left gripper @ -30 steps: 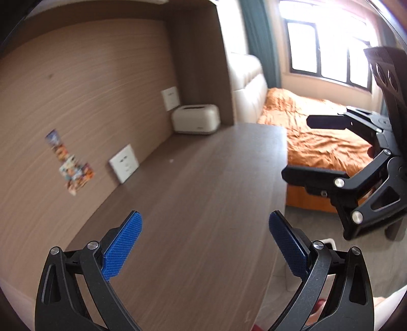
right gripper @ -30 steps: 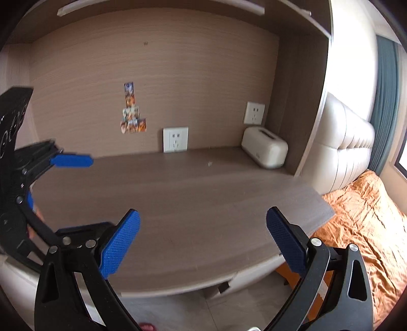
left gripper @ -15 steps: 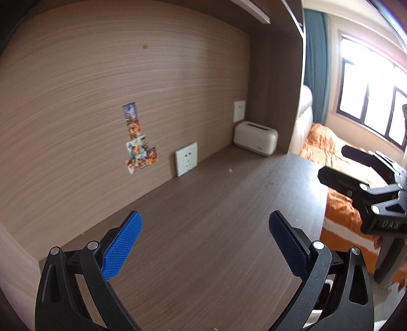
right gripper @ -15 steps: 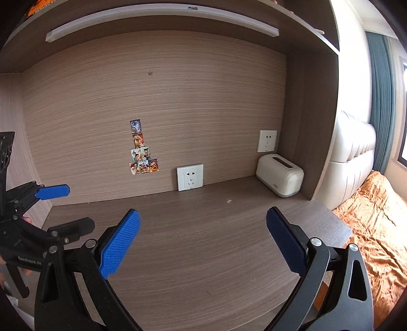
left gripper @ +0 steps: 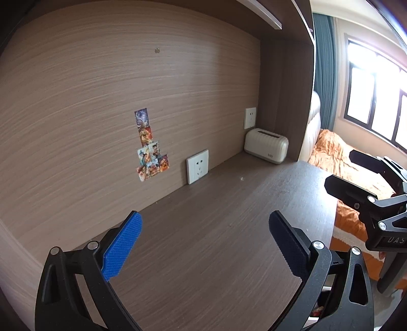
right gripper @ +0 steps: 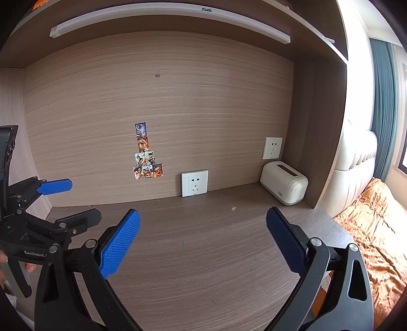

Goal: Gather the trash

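The left gripper [left gripper: 204, 244] hangs over the desk [left gripper: 216, 229] with its blue pads [left gripper: 122, 245] spread wide and nothing between them. The right gripper [right gripper: 202, 243] is likewise splayed and empty, poised above the desk's front part; in the left wrist view it shows at the right margin, out past the desk's right edge, over the bed [left gripper: 338, 160]. From the right wrist view the left gripper sits at the far left, close to the side panel [right gripper: 12, 101] of the alcove.

The only scrap in sight is a tiny white crumb [right gripper: 233, 208] (too small to tell what it is), lying on the desk toward the back, between the wall socket [right gripper: 194, 183] and the cream box [right gripper: 283, 187], well ahead of both grippers. The box stands in the back right corner, just beside the right upright panel [right gripper: 318, 127] and below a second socket [right gripper: 272, 148].

Between the fingers and the back wall [right gripper: 178, 101] the wood surface lies bare. A shelf with a light strip [right gripper: 165, 19] closes the space overhead. A cluster of small picture stickers [right gripper: 146, 156] is stuck flat on the back wall. The desk's right front edge curves off above the orange bedding, with a padded headboard [right gripper: 356, 157] behind it and a window [left gripper: 376, 101] further right.
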`<action>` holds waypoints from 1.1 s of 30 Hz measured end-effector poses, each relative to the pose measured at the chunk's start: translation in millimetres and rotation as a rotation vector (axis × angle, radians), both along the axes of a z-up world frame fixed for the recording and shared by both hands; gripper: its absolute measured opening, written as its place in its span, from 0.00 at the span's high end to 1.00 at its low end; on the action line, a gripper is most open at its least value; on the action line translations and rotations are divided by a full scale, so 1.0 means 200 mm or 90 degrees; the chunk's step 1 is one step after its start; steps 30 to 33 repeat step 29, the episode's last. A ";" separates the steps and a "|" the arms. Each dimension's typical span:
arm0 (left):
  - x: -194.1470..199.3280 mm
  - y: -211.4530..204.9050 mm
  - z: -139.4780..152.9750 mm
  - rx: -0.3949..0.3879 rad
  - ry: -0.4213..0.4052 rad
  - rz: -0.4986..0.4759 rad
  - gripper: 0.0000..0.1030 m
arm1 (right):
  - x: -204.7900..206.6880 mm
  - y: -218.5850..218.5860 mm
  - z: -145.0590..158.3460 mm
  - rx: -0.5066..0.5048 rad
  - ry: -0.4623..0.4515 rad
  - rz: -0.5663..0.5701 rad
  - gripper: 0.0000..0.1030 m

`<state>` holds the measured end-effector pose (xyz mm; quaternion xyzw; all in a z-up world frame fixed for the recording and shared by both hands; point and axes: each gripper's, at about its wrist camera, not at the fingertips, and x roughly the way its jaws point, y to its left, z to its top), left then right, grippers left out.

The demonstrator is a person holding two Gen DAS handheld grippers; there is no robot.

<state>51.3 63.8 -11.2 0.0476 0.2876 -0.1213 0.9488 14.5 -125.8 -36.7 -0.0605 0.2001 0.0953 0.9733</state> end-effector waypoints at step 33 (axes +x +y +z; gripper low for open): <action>0.13 0.07 -0.05 0.018 0.011 0.008 0.05 | 0.11 0.04 -0.06 0.009 0.023 0.000 0.04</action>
